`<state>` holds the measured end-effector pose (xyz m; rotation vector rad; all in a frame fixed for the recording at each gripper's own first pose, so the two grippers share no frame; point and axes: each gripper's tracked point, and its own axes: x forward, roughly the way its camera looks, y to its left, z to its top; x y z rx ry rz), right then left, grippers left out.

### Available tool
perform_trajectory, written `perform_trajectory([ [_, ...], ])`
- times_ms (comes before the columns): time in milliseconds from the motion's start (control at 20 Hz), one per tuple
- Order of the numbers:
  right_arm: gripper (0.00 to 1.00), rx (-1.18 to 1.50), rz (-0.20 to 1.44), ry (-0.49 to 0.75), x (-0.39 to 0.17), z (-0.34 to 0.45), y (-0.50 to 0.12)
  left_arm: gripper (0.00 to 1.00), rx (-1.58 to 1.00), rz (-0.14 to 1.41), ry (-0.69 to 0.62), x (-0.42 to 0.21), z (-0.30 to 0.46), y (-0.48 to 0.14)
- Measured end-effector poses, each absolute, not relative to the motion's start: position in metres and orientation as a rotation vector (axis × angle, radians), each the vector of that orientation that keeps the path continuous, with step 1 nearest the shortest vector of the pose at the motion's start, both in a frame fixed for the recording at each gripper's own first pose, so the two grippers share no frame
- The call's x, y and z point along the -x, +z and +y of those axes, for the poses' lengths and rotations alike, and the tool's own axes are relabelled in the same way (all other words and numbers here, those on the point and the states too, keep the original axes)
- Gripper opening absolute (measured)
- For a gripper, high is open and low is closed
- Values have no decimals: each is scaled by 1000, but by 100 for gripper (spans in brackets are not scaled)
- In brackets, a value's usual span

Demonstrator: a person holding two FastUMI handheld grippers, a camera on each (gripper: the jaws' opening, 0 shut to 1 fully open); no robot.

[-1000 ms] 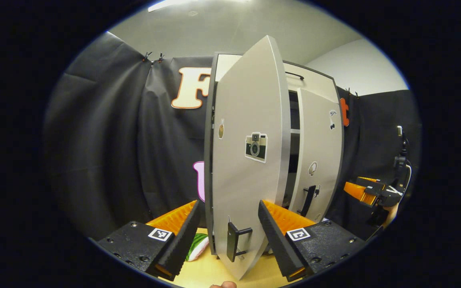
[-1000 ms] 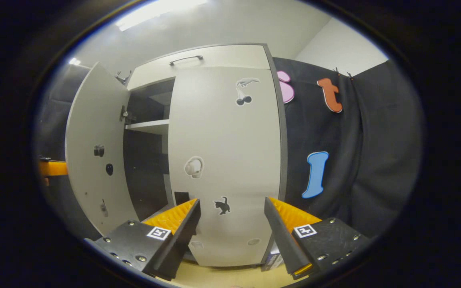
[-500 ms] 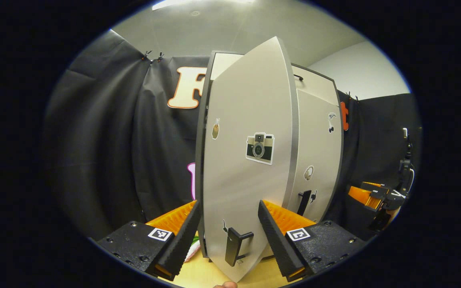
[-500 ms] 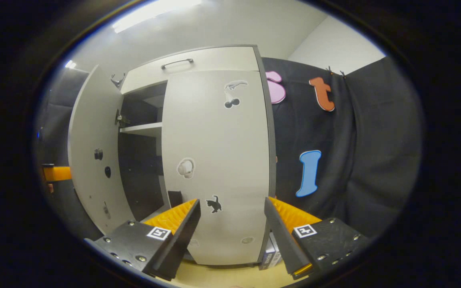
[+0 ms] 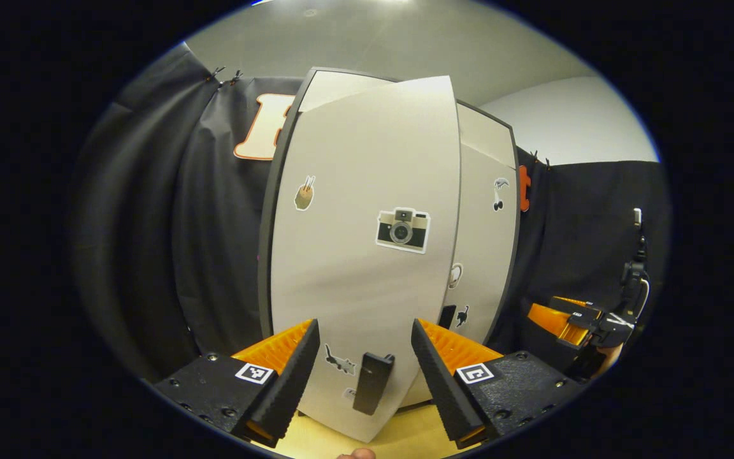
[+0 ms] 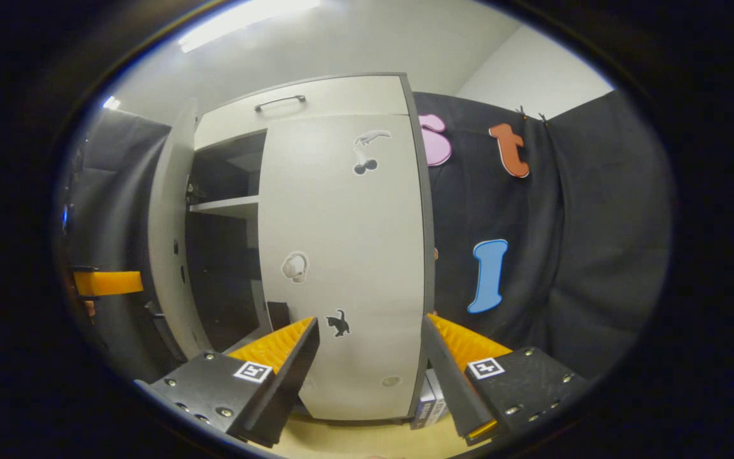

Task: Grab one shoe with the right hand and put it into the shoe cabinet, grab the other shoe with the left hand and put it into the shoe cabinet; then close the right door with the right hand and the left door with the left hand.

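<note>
My left gripper fingers spread apart, nothing between them but air; just ahead, the short black bar handle low on the pale grey left door, which stands partly swung in, not yet flush. Right gripper likewise spread, empty, facing the pale grey right door, which looks shut against the tall grey shoe cabinet. Dark gap with a white shelf between the two doors. Shoes not visible; presumably inside. Judgement: door is a stiff, light panel on hinges, smooth face likely slippery, so push near the handle edge, low, gently to avoid a slam.
</note>
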<state>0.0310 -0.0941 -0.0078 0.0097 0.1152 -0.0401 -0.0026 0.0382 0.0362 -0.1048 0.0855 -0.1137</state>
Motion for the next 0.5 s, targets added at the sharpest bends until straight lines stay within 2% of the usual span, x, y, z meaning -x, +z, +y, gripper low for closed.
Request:
perform_trajectory([
  [100,96,-13,115,-46,-29,-97,-9,89,108,92,-113,1,37,34],
  [300,96,-11,117,-47,-29,-98,-10,86,98,104,-104,-3,36,28],
  [350,96,-11,118,-46,-30,-98,-10,89,87,106,-100,-3,37,27],
  [450,96,-14,117,-42,-30,-97,-9,86,69,108,-94,-2,39,26],
  [500,96,-15,117,-41,-29,-96,-9,89,64,108,-92,-2,39,26],
])
